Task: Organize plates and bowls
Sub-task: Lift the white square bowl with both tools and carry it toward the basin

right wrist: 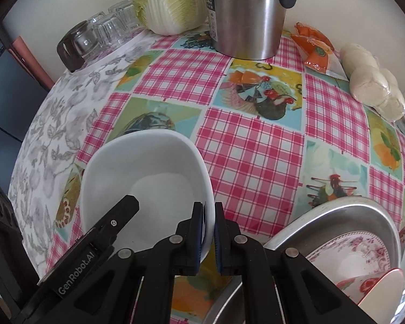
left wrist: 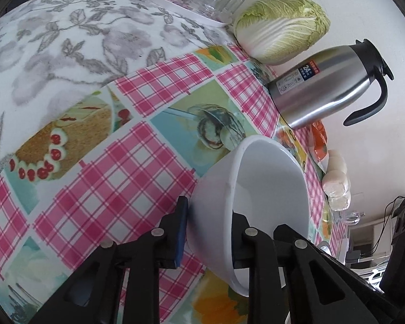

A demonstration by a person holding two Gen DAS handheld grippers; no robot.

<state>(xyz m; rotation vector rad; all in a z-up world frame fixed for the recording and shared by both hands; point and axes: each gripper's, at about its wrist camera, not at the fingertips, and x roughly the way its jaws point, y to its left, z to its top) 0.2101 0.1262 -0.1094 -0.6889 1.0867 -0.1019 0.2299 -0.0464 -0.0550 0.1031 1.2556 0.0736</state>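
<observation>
I have both tools on one white bowl (right wrist: 148,178), which sits tilted over the pink-checked cloth of the bench (right wrist: 256,145), toward its near side. My right tool (right wrist: 208,229) is clamped on the bowl's right wall, one pad inside and one outside, the rim pinched tight between them. My left tool (left wrist: 210,224) straddles the opposite wall, and its fingers are closed on it. A steel basin (right wrist: 359,216) at the near right corner holds a floral plate (right wrist: 359,248) and a red-patterned dish (right wrist: 364,286). Along the far edge by the wall stand a steel thermos jug (right wrist: 245,13), a napa cabbage (right wrist: 167,2) and upturned glasses (right wrist: 105,29). An orange packet (right wrist: 316,51) and a bag of pale buns (right wrist: 372,86) lie at the far right.
</observation>
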